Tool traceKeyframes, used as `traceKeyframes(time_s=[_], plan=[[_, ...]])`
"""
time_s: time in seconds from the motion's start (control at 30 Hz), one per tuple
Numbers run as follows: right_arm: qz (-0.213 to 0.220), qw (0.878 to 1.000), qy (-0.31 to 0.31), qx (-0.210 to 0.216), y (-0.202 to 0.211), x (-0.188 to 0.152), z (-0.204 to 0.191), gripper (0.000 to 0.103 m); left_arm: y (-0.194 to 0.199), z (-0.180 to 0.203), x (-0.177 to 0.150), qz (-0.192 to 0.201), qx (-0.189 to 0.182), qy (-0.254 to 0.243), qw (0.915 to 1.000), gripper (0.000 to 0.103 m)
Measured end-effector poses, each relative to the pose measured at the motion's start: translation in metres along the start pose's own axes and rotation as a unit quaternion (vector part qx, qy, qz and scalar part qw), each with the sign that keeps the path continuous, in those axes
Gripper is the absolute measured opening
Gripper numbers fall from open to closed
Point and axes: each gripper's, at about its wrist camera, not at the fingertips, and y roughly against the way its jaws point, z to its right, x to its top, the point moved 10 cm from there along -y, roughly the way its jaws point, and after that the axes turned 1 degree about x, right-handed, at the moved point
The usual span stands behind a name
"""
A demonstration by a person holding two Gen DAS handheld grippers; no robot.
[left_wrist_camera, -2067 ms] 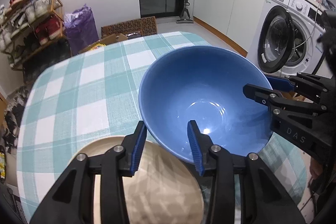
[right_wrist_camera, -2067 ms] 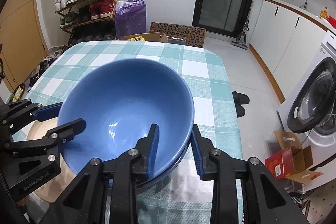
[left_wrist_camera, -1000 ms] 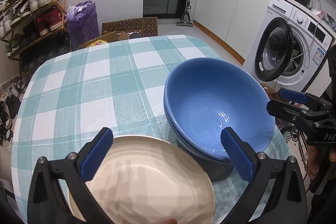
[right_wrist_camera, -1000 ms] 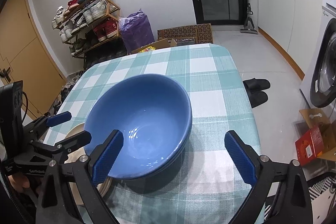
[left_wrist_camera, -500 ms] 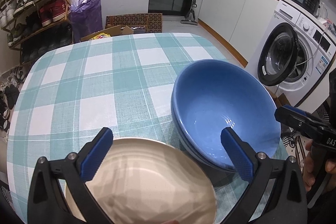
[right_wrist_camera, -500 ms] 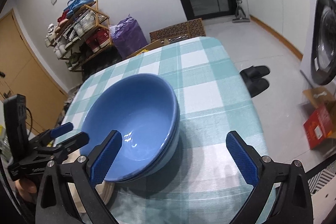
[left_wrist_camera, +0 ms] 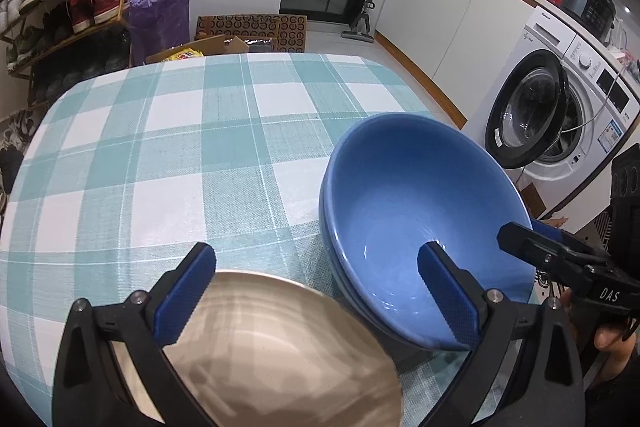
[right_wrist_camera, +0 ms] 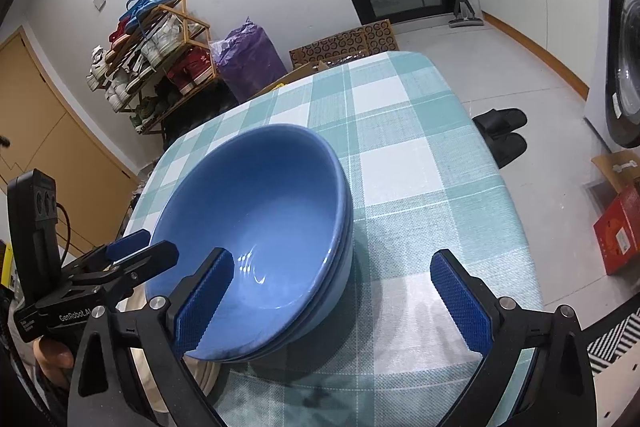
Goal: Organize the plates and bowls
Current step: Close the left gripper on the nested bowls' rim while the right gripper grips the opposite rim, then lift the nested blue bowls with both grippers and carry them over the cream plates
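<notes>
Two blue bowls (left_wrist_camera: 420, 211) are sitting nested, one inside the other and both empty, on the checked surface (left_wrist_camera: 160, 155), with a beige plate (left_wrist_camera: 280, 355) lying just beside them at about eight o'clock. The left gripper (left_wrist_camera: 316, 291) is hovering over the plate, its fingers spread wide and just easing inward, gripping nothing; the right gripper (right_wrist_camera: 332, 291) is likewise gaping and empty. The left view is showing "DAS" on the right gripper, the right view "GenRobot.AI" on the left.

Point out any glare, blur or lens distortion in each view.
Left wrist view: the beige plate is smeared and soft, and the table edge bows from the fisheye. Right wrist view: sharp white glare sits inside the blue bowl, which casts a dark shadow; black vignette fills the corners.
</notes>
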Motion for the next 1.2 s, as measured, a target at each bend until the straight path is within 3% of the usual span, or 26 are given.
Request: traceKeyframes(time_s=[0.17,0.23,0.37,0.43,0.5,0.6,0.7,0.87,1.2], plan=[[-0.01,1.0,-0.002,0.009,-0.011,-0.001,-0.002,0.086,-0.005,0.003,0.0,-0.001,-0.011,-0.001,0.9999,0.092],[-0.012,1.0,-0.003,0.013,-0.013,-0.001,-0.003,0.083,-0.005,0.004,0.0,-0.002,-0.014,-0.001,0.9999,0.082],[-0.015,1.0,-0.003,0.02,-0.016,-0.002,-0.004,0.077,-0.009,0.006,0.0,-0.009,-0.017,0.001,0.9998,0.075],[-0.013,1.0,-0.001,0.022,-0.016,-0.002,-0.006,0.074,-0.01,0.008,-0.001,-0.012,-0.022,0.0,0.9997,0.063],[-0.013,1.0,-0.001,0.024,-0.016,-0.001,-0.007,0.074,-0.01,0.01,-0.002,-0.014,-0.026,0.0,0.9995,0.061],[-0.013,1.0,0.001,0.025,-0.016,-0.001,-0.008,0.063,-0.009,0.012,-0.002,-0.013,-0.034,0.0,0.9993,0.049],[-0.015,1.0,0.0,0.021,-0.016,-0.003,-0.007,0.061,-0.008,0.014,-0.002,-0.011,-0.035,-0.008,0.9993,0.04],[-0.007,1.0,0.001,0.022,-0.012,-0.001,-0.008,0.048,-0.005,0.015,-0.001,-0.006,-0.037,-0.013,0.9992,0.036],[0.003,1.0,0.003,0.016,-0.006,-0.001,-0.004,0.035,-0.005,0.019,-0.003,-0.006,-0.033,-0.019,0.9993,0.029]])
